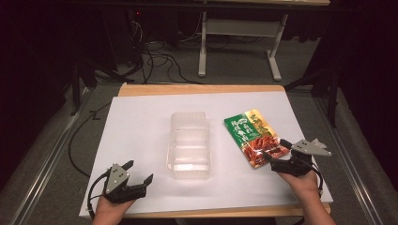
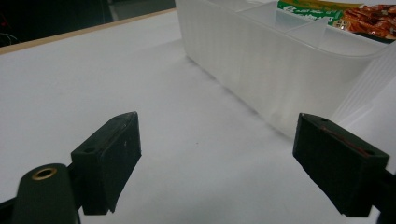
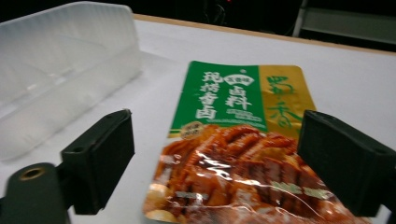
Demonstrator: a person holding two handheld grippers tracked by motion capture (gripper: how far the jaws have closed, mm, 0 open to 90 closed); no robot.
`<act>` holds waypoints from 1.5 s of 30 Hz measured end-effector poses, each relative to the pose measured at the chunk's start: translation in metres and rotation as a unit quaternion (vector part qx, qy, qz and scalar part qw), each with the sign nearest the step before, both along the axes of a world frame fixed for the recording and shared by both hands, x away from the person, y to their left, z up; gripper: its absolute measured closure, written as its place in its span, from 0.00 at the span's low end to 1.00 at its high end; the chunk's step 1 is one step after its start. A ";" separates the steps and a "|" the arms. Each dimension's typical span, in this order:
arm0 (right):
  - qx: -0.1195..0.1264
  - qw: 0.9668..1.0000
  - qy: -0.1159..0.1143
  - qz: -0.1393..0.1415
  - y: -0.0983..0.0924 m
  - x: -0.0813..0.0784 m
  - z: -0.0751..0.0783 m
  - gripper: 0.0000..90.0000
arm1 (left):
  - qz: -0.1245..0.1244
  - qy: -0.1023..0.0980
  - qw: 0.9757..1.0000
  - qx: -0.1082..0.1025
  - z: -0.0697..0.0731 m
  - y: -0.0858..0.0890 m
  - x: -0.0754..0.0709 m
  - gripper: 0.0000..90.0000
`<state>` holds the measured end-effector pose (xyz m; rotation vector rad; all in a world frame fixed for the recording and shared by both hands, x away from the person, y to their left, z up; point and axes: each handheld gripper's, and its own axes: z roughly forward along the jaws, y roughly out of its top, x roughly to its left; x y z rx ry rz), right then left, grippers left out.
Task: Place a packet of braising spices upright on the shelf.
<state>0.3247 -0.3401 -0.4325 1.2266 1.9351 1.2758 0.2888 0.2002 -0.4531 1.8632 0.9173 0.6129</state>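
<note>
Here, right gripper (image 1: pixel 274 153): held in the person's right hand (image 1: pixel 304 180) at the near right of the table; its two black jaws stand wide apart and grip nothing.
Right jaws and packet: in the right gripper view the jaws rise on either side of the near end of the snack packet (image 3: pixel 243 144), the packet lying flat between them; whether a jaw touches it I cannot tell.
Snack packet: a flat foil pouch (image 1: pixel 254 136), green and gold at its far end with printed characters, glossy red-brown food pictured at its near end; it lies on the white sheet, turned at a slant, just to the right of the tray.
Left gripper (image 1: pixel 140 171): held in the person's left hand (image 1: pixel 109 210) at the near left corner; jaws spread open, empty, above bare white surface.
Left jaws and tray: in the left gripper view the tray's ribbed side wall (image 2: pixel 261 70) runs ahead and to the right, close to the right-hand jaw but apart from it.
Tray: a clear plastic tray with divided compartments (image 1: pixel 188 143), standing at the middle of the table, lengthwise away from the person; nothing can be seen lying in it.
Table (image 1: pixel 141 117): covered by a white sheet, with a wooden edge showing at the far side.
Beyond the table: a dark floor with cables (image 1: pixel 159 61) and the legs of a white frame (image 1: pixel 237 44).
</note>
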 end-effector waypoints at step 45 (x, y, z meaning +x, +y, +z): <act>0.074 0.976 0.179 -0.100 -0.069 0.050 -0.045 0.65 | -0.006 0.000 1.000 0.011 -0.002 0.001 -0.004 0.18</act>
